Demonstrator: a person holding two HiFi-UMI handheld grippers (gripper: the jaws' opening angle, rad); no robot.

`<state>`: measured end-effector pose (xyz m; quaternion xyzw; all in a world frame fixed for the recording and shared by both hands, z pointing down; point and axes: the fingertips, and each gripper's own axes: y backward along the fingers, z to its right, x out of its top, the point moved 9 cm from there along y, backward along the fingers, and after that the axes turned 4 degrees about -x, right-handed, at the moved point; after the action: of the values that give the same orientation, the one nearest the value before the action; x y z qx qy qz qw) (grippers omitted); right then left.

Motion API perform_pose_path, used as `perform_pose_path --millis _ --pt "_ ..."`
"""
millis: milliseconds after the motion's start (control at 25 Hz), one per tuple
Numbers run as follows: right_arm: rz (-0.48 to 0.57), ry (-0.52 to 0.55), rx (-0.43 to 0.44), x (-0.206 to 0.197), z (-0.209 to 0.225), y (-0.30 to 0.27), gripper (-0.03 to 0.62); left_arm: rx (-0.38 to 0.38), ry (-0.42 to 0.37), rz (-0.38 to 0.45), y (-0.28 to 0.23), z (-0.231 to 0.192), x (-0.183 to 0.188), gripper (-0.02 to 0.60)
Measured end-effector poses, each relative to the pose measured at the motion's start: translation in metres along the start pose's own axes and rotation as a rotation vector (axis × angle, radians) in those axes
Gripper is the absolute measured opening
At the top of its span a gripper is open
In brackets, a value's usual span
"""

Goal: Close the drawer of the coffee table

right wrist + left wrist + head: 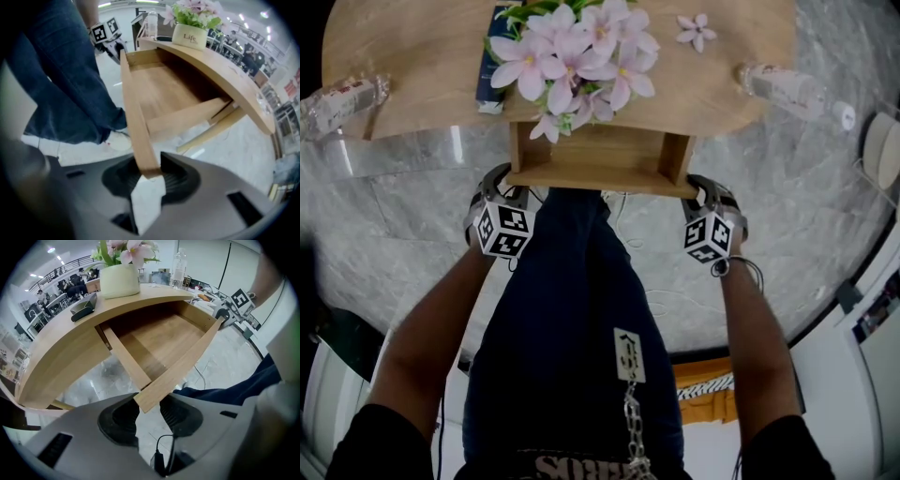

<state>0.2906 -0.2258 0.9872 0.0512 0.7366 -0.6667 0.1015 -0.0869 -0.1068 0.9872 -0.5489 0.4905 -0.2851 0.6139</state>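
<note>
The drawer (598,150) stands pulled out from under the coffee table (412,56), open toward the person, its front board (600,180) running left to right. The left gripper (508,186) clamps that board's left end and the right gripper (703,190) its right end, both equally near. By my reading, the push goes straight in under the tabletop.

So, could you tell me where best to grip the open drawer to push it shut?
Take its front panel at the two ends, from above: it is a thin upright board that jaws can straddle, pulled out clear of the tabletop.
</note>
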Motion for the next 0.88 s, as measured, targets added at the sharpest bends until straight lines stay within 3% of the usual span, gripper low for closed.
perform_pose_path --millis 160,440,880 --pt "0.001 -0.018 0.010 0.000 0.000 0.001 0.126 -0.002 0.005 -0.002 0.001 0.000 0.000 0.153" --pt "-0.037 -0.083 0.029 0.001 0.000 0.002 0.134 0.005 0.080 -0.031 0.002 0.002 0.002 0.158" --pt "-0.016 -0.153 -0.030 0.022 0.060 -0.002 0.144 0.007 0.069 0.021 -0.002 -0.036 0.049 0.160"
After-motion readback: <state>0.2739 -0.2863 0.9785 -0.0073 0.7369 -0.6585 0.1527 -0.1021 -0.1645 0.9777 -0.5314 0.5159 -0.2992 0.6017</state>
